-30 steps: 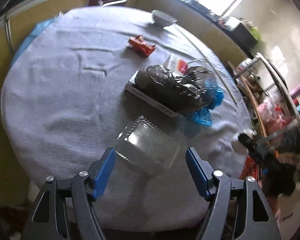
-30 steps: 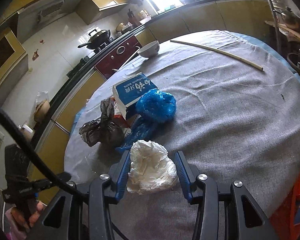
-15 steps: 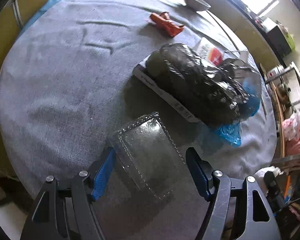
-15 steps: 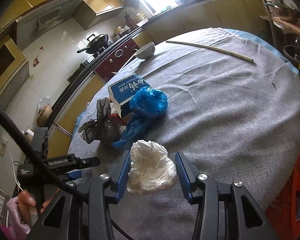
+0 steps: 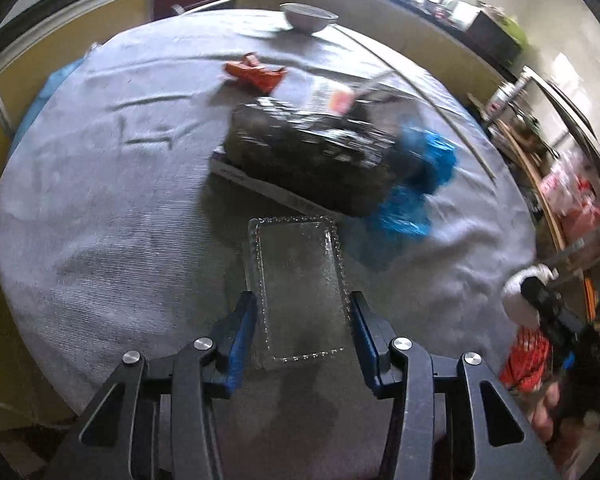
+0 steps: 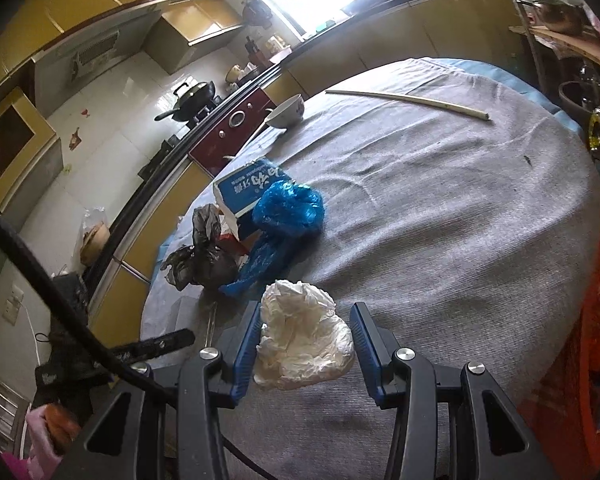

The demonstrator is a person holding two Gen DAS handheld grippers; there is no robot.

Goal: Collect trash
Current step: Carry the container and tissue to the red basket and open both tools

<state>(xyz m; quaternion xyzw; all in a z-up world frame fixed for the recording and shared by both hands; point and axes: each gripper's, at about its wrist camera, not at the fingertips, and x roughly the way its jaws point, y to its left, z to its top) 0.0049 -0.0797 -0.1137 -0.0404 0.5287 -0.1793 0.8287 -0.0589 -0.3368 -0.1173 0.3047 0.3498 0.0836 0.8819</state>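
Your left gripper [image 5: 302,316] is closing around the clear plastic tray [image 5: 298,280], its blue pads flanking the beaded long edges so the thin, glossy rectangle can be pinched across its narrow width; whether they press yet is hard to tell. Your right gripper [image 6: 304,340] is clenched on the crumpled white paper wad [image 6: 304,336], soft enough to squash. At twelve o'clock of the tray, on the ribbed grey tablecloth [image 5: 100,216], lie a crinkled black bag [image 5: 308,152] and blue bag [image 5: 420,176].
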